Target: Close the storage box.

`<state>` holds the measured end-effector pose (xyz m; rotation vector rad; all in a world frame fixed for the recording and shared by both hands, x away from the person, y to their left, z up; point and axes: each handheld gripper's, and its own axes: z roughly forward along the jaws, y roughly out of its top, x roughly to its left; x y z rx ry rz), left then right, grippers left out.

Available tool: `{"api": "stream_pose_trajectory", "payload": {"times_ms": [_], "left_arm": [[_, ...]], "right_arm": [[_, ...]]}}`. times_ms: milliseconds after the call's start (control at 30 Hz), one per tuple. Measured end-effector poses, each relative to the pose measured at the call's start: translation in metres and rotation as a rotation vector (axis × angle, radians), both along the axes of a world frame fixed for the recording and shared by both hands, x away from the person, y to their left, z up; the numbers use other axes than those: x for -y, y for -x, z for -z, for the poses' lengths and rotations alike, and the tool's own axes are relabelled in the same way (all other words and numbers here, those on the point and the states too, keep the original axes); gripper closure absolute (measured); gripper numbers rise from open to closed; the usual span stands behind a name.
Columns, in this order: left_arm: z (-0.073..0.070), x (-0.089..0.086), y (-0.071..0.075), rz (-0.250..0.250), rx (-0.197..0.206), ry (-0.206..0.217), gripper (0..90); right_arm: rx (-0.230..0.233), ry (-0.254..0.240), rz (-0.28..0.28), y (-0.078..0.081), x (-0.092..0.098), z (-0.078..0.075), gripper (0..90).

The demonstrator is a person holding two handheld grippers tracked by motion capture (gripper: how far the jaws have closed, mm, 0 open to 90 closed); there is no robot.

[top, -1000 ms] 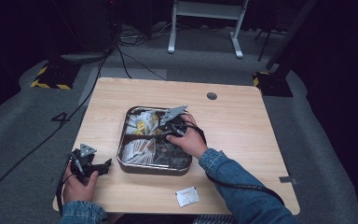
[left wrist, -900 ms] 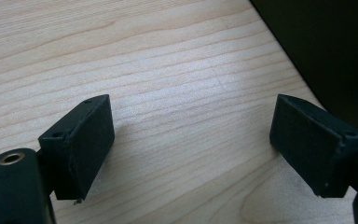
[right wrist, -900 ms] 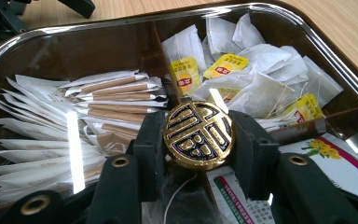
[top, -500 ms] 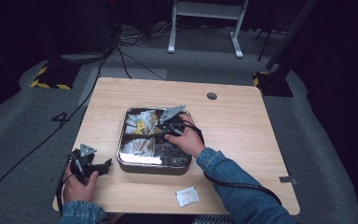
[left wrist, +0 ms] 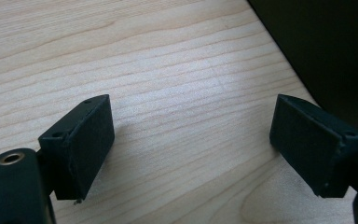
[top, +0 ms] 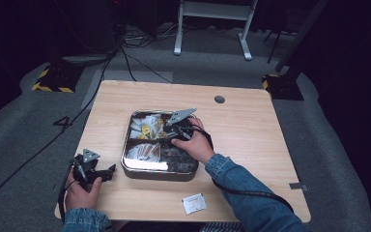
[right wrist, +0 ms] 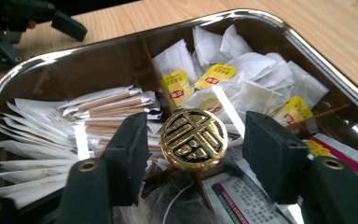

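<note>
High view: the right gripper sits inside the metal tray mid-table; the left gripper rests on the table just left of the tray.

Left gripper view: jaws spread wide over bare wood, nothing between them.

Right gripper view: jaws have just been opening; the gold-and-black knob at the dividers' crossing stands between them, untouched by either pad. Tea bags lie behind it.
</note>
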<state>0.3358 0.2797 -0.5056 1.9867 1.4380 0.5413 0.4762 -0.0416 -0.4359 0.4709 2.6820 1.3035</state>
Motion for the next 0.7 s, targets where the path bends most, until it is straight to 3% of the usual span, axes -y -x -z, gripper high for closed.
{"api": "stream_pose_trajectory", "payload": {"times_ms": [700], "left_arm": [[0.000, 0.000, -0.001, 0.007, 0.000, -0.004, 13.8]], "right_arm": [[0.008, -0.111, 0.085, 0.013, 0.068, -0.049, 35.7]]}}
